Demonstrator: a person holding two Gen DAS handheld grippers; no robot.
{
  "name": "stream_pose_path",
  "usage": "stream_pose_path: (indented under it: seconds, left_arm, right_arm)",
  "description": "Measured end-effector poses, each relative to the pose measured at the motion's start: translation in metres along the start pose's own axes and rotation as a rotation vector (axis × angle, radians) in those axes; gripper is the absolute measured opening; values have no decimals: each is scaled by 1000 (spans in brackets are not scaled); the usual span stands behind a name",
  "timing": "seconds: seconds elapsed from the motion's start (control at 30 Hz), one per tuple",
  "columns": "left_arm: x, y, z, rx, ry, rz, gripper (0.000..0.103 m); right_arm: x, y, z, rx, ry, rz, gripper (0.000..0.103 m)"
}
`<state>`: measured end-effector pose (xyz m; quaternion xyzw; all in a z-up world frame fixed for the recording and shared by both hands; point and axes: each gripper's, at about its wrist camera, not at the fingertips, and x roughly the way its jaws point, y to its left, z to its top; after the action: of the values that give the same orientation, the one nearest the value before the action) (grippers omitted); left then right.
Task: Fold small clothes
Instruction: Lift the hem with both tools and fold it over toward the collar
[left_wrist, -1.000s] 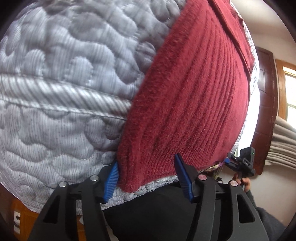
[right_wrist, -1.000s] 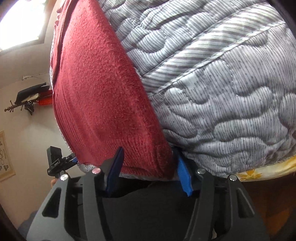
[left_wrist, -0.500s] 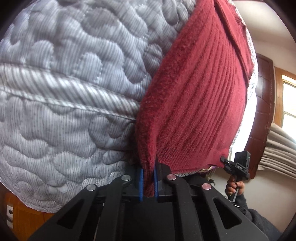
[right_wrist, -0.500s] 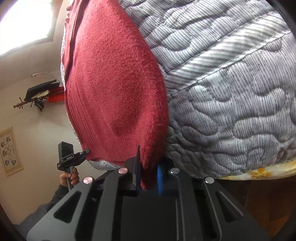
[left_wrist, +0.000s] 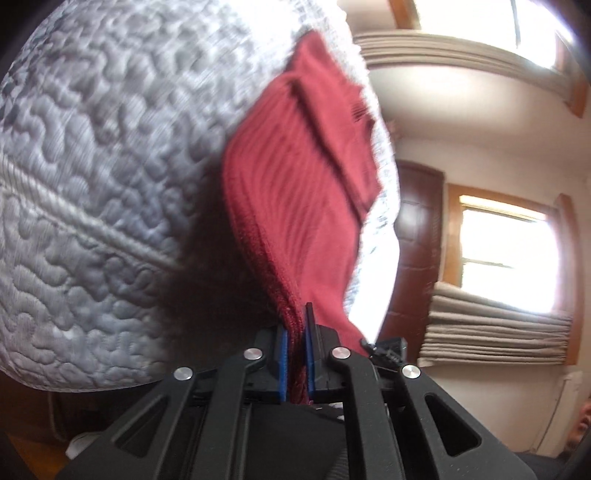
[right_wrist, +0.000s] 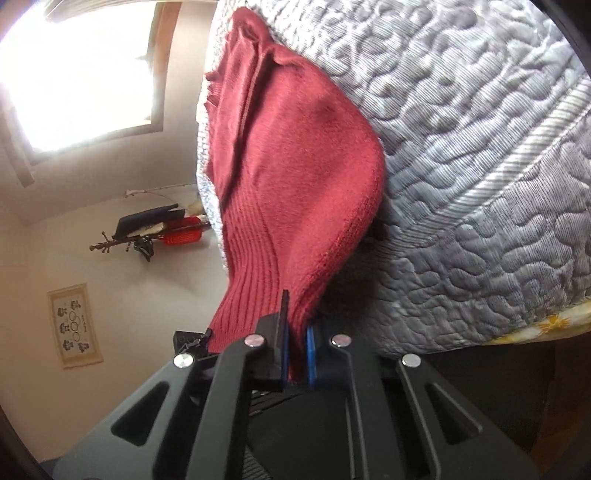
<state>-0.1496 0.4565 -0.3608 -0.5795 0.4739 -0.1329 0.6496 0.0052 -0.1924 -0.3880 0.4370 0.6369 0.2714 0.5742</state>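
Gripping the red knit garment (left_wrist: 295, 206) hem, your left gripper (left_wrist: 294, 363) and right gripper (right_wrist: 295, 354) hold it lifted off the quilted mattress (left_wrist: 92, 184). Only the right view shows a wall picture (right_wrist: 75, 325).

Red knit garment (left_wrist: 295, 192), near hem lifted off mattress.

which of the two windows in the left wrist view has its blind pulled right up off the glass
The lower window: its beige blind is bunched in folds at one edge, glass bare. The upper window is mostly cut off by the frame.
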Motion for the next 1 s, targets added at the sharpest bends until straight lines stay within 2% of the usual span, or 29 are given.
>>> stream_pose_path:
  seconds: [0.13, 0.37, 0.6, 0.7, 0.83, 1.0]
  left_arm:
    - [-15, -19, 6, 7, -62, -95, 7]
    - [-19, -63, 31, 13, -140, -230, 7]
    - [-10, -98, 86, -13, -215, -329, 7]
    - [-1, -103, 117, -43, -243, -336, 7]
    - [20, -102, 163, -91, -271, -325, 7]
    - [50, -86, 209, -156, -278, -269, 7]
  right_arm:
    - [-16, 29, 10, -15, -33, 86, 5]
    - [-19, 79, 33, -15, -68, 197, 5]
    - [-20, 120, 74, -11, -114, 289, 5]
    - [-10, 133, 105, -1, -122, 291, 5]
    - [6, 138, 149, 19, -121, 246, 5]
    - [27, 127, 202, 80, -117, 190, 5]
